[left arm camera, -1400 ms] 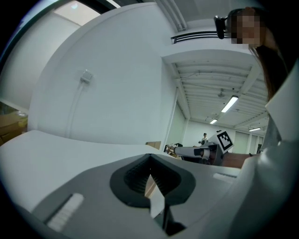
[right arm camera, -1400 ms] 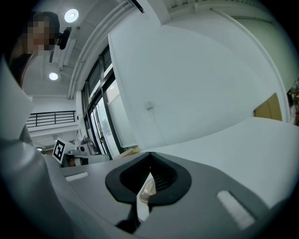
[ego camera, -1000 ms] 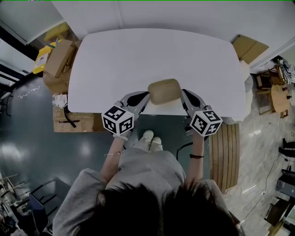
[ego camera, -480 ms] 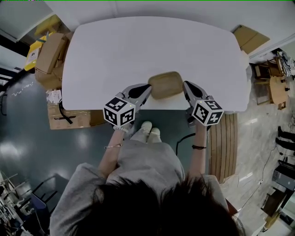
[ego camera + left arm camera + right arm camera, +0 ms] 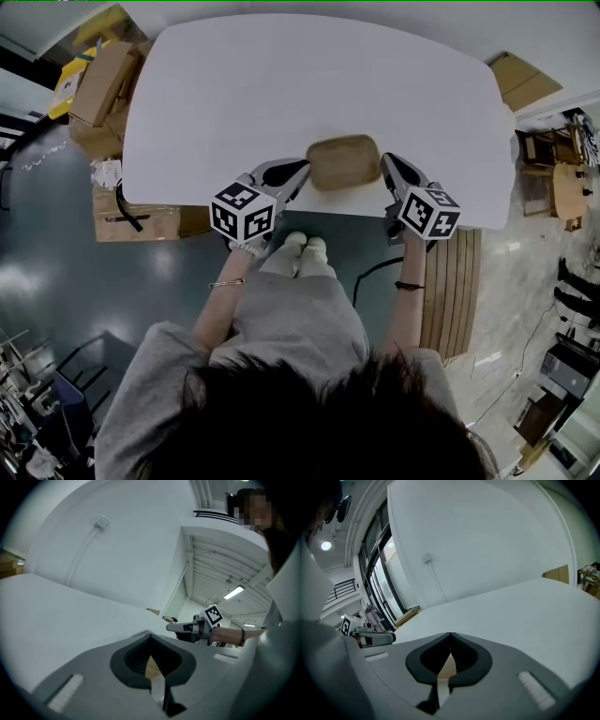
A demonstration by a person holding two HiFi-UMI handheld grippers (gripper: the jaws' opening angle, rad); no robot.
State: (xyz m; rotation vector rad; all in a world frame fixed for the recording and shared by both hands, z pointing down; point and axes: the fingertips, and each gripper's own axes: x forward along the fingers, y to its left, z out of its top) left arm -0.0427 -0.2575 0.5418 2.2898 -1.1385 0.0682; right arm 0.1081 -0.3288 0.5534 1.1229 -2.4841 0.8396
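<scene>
A tan tray (image 5: 343, 161) with rounded corners sits over the near edge of the white table (image 5: 319, 75). My left gripper (image 5: 302, 172) is shut on its left rim and my right gripper (image 5: 386, 165) on its right rim. In the left gripper view the jaws (image 5: 151, 656) are pinched on a thin tan sliver of tray (image 5: 151, 668), and the right gripper (image 5: 187, 627) shows beyond. The right gripper view shows the same tan sliver (image 5: 447, 668) between its closed jaws (image 5: 450, 656), with the left gripper (image 5: 370, 638) at the left. I cannot tell whether the tray rests on the table.
Cardboard boxes (image 5: 94, 80) are stacked left of the table, and another box (image 5: 141, 223) stands under its near left corner. Wooden furniture (image 5: 553, 183) and a slatted board (image 5: 452, 300) are on the floor at the right. The person's feet (image 5: 305, 251) are below the table edge.
Both grippers have moved slightly forward over the table with the tray held between them. The gripper views now show more tabletop and less ceiling, and each sees the other gripper more clearly.
</scene>
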